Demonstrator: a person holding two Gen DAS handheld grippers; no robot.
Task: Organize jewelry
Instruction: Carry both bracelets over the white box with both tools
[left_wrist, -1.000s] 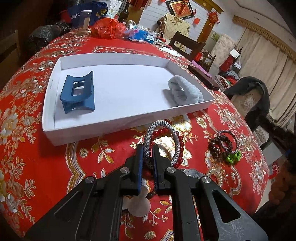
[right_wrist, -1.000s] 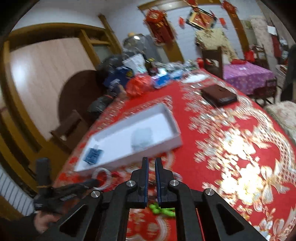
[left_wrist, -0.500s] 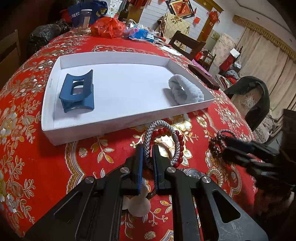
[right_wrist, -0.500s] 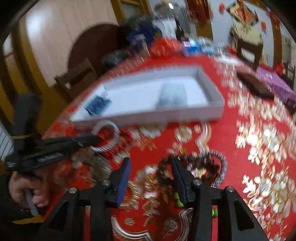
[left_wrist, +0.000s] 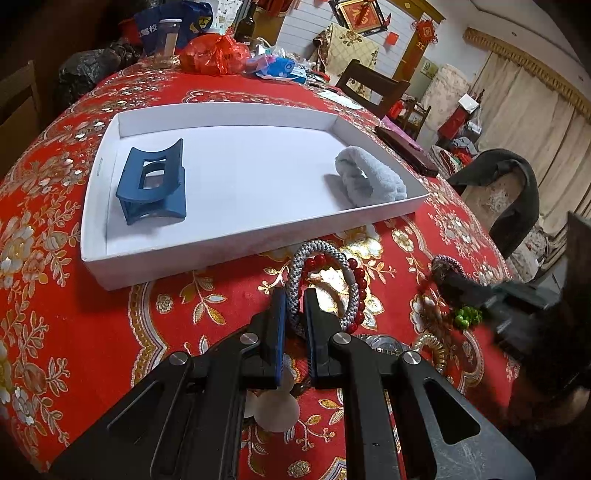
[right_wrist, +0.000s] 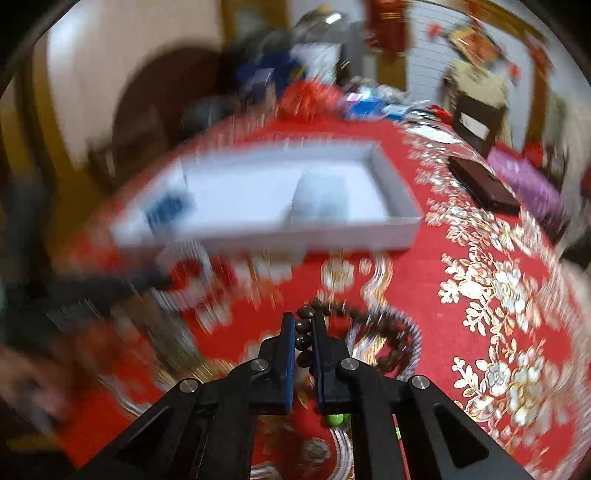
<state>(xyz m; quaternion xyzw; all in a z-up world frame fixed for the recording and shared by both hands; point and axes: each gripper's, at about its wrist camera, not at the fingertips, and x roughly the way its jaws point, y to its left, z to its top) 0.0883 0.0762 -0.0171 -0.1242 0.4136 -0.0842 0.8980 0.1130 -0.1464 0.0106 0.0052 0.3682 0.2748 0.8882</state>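
My left gripper (left_wrist: 294, 295) is shut on a grey braided bracelet (left_wrist: 314, 248) that lies over a red bead bracelet (left_wrist: 360, 284) on the red tablecloth, just in front of the white tray (left_wrist: 236, 247). The tray holds a blue hair claw (left_wrist: 153, 186) and a pale blue scrunchie (left_wrist: 369, 181). My right gripper (right_wrist: 303, 325) is shut on a dark brown bead bracelet (right_wrist: 334, 310), next to a grey braided bracelet (right_wrist: 410, 328). Green beads (right_wrist: 338, 419) show under it. The right gripper also shows in the left wrist view (left_wrist: 461, 288).
A dark flat case (left_wrist: 406, 151) lies right of the tray. Bags and bottles (left_wrist: 214, 55) crowd the table's far side. Round white discs (left_wrist: 277, 413) and a gold ring piece (left_wrist: 432, 347) lie under my left gripper. Chairs stand at the table's far right.
My right gripper has dropped to the table and shut on the dark brown bead bracelet; it was open half a second ago. The left gripper has stayed shut on the grey bracelet.
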